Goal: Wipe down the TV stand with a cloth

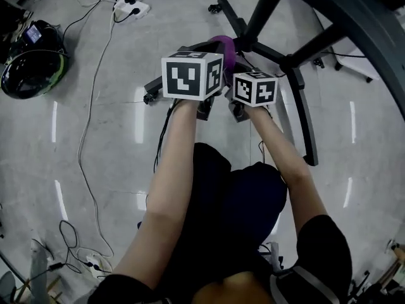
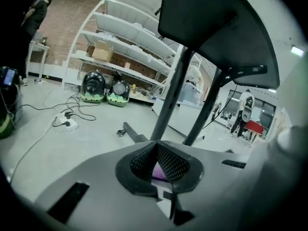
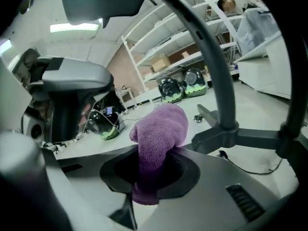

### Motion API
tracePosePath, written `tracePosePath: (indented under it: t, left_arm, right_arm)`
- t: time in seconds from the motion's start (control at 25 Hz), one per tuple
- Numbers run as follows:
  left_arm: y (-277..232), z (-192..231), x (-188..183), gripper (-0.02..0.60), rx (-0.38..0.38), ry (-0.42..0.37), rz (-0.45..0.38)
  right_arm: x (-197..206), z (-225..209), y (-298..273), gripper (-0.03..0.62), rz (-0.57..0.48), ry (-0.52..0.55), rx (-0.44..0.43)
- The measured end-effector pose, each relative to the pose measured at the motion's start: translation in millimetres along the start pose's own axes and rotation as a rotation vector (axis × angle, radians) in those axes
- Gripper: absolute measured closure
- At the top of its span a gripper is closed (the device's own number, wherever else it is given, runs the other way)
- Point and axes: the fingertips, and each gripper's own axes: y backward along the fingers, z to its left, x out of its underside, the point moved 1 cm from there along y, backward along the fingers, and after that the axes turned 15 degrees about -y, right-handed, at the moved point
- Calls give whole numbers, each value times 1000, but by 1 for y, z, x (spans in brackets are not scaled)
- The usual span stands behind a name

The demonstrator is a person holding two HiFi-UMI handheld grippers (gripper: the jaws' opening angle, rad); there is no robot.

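Noted: right tongs [image 3: 155, 170] clenched on bunched purple cloth [image 3: 161, 129]; left tongs [image 2: 156, 147] closed, purple sliver between; risk: cloth drags free rubbing TV stand [image 3: 217, 83].

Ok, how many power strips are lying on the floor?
2: one white power strip at the head view's top edge, a second strip at its bottom left. Others may be hidden.

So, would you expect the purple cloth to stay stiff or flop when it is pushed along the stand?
Probably floppy: the purple cloth bunches and folds over above the right claw. Likely light, as it stands up unsupported; its nubby weave should resist slipping.
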Motion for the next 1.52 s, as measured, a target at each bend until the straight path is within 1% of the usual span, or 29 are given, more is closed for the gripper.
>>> tracePosePath:
  t: [0.08,0.16,0.28,0.44,0.48,0.56,0.68,0.8,0.84,0.92,1.0,1.16,1.32,1.52]
  left_arm:
    - [18,26,23,574,-48,-14,33]
    - [38,52,49,575,-96,-13,60]
    - [74,94,92,574,-192,20,88]
    - [118,140,145,574,-324,96,121]
    - [126,148,155,575,-348,111,119]
    - [139,158,170,574,-377,136,102]
    - [148,169,190,574,-400,149,97]
    - [147,171,209,575,-411,142,108]
    - [145,172,214,575,-413,137,110]
    - [142,173,221,575,-416,134,108]
    - [138,174,225,575,-417,143,98]
    - [127,167,233,574,-401,143,108]
    - [122,161,242,574,-387,143,135]
    - [118,152,241,575,-363,130,136]
  right_arm:
    - [7,26,-14,505,44,38,-49]
    - [15,53,-28,505,85,54,-110]
    - [33,92,-54,505,156,99,-190]
    - [69,135,-94,505,267,214,-246]
    - [79,143,-104,505,290,217,-257]
    - [94,149,-121,505,311,187,-251]
    - [111,147,-135,505,328,137,-237]
    - [126,141,-139,505,367,186,-234]
    - [129,140,-140,505,369,203,-234]
    - [132,141,-146,505,351,197,-238]
    - [135,140,-152,505,341,179,-236]
    - [143,135,-160,505,366,238,-215]
    - [139,134,-164,505,353,211,-217]
    - [133,122,-157,505,336,217,-186]
